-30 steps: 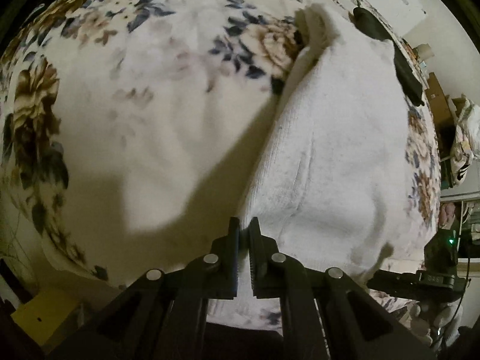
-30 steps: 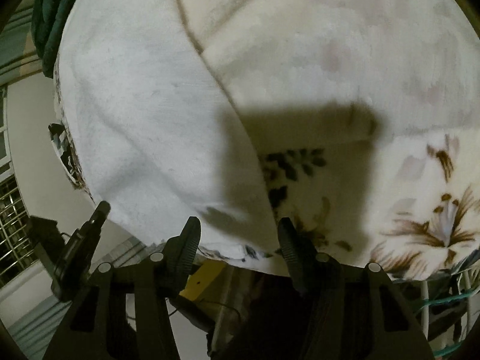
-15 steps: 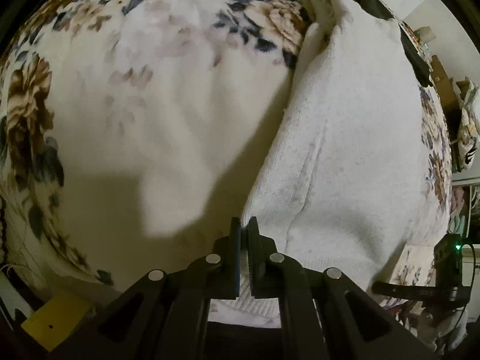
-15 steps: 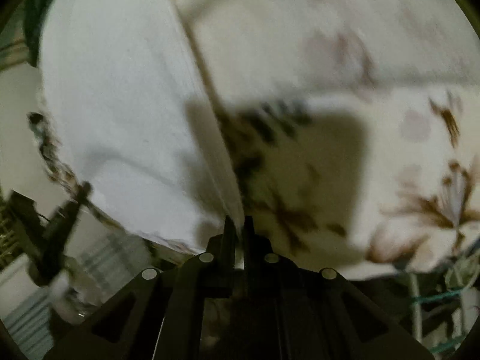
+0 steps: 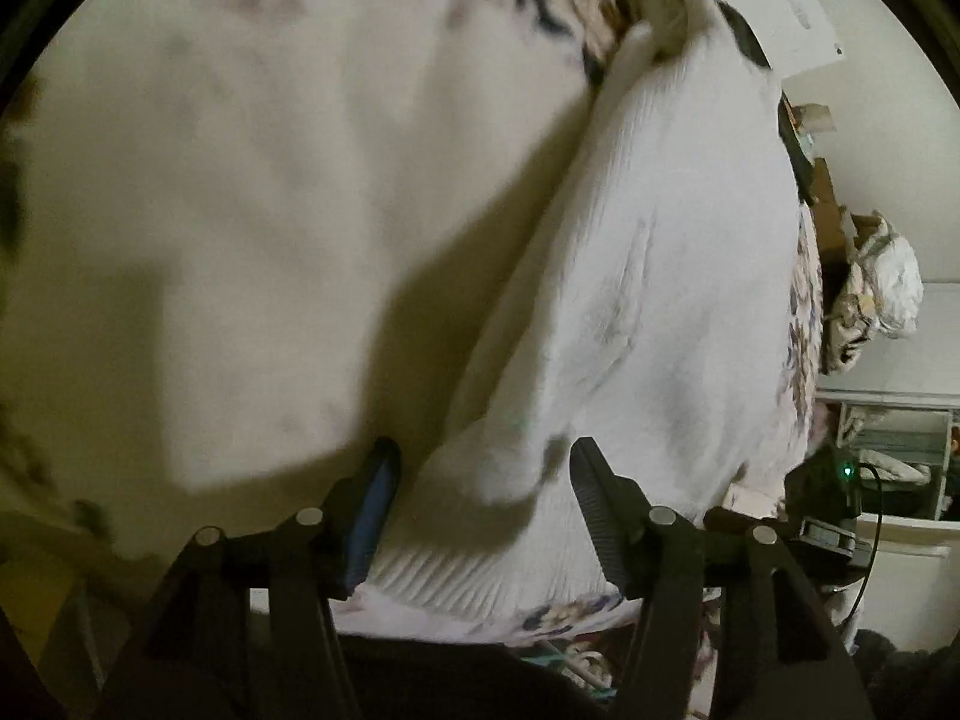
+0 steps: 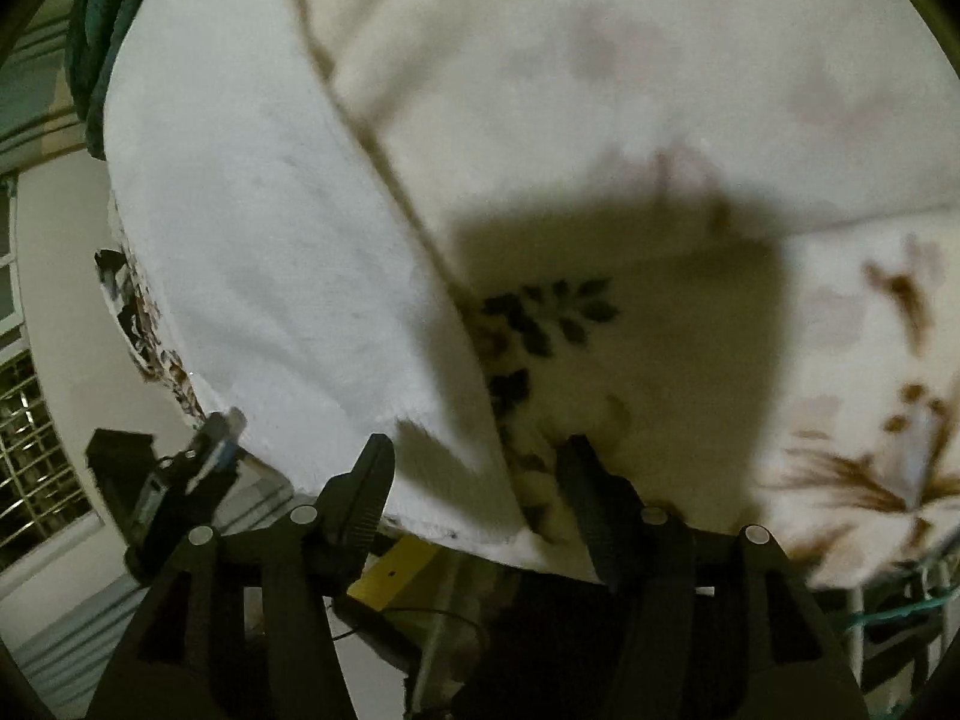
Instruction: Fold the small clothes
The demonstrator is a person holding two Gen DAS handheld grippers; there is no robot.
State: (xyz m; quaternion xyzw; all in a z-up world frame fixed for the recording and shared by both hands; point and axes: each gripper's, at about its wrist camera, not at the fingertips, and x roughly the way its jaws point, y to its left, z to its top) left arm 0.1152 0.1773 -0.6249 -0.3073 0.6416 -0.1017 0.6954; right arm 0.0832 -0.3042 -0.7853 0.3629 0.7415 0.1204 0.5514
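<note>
Left gripper (image 5: 483, 465): jaws just opened, apart, pads clear of cloth; ribbed corner of the white garment (image 5: 660, 276) lies between them.

Right gripper (image 6: 474, 462): jaws just opened, apart; the garment's (image 6: 270, 252) near corner sits between, unclamped.

White garment: spread on the floral bedspread (image 5: 252, 192). Left view alone shows its ribbed hem and a dark device with a green light (image 5: 831, 480) beyond its right edge; right view alone shows a window grille (image 6: 30, 432) past its left edge. Bare bedspread (image 6: 660, 90) lies open beside the garment's fold.
</note>
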